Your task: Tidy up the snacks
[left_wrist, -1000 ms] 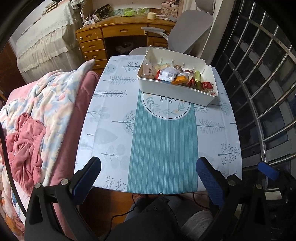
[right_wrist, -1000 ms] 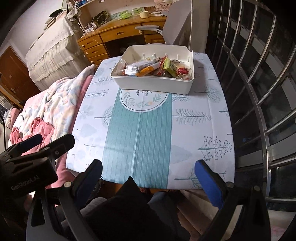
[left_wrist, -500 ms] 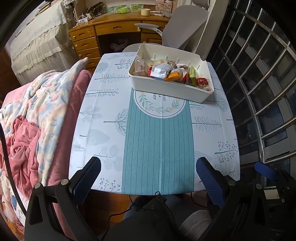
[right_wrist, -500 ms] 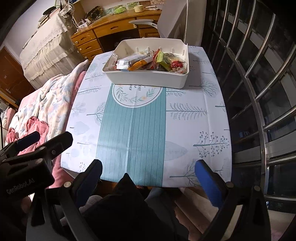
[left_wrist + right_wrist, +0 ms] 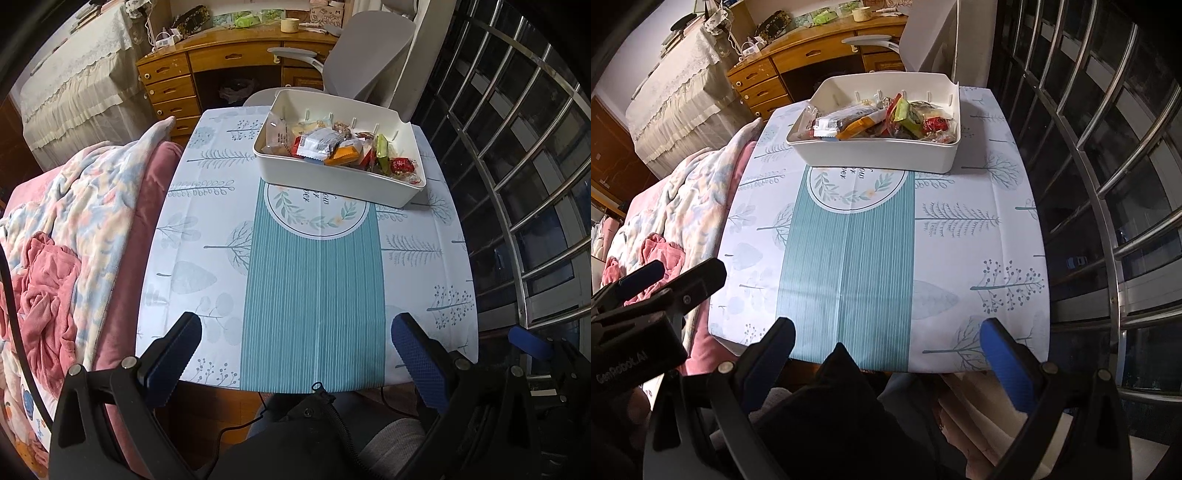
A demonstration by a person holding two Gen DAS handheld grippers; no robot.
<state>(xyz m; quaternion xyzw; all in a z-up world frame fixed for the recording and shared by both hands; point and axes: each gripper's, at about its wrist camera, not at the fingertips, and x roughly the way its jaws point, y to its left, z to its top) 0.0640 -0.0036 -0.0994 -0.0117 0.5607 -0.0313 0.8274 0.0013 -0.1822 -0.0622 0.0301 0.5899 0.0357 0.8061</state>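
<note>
A white plastic bin [image 5: 332, 182] [image 5: 879, 155] stands at the far end of the table and holds several wrapped snacks [image 5: 332, 147] [image 5: 886, 120]. My left gripper [image 5: 295, 354] is open and empty, held above the near table edge, far from the bin. My right gripper [image 5: 886, 350] is open and empty, also at the near edge. The left gripper [image 5: 661, 280] shows at the left of the right wrist view. The right gripper's blue fingertip [image 5: 530, 341] shows at the right of the left wrist view.
The table [image 5: 207, 258] has a white and teal leaf-print cloth. A bed with pink and floral blankets [image 5: 66, 236] lies along its left. A metal window grille [image 5: 535, 166] runs along the right. A grey chair [image 5: 369, 44] and wooden desk [image 5: 221, 55] stand behind.
Both grippers have drawn back and slightly up from the bin, so more of the table shows. Both stay open and empty.
</note>
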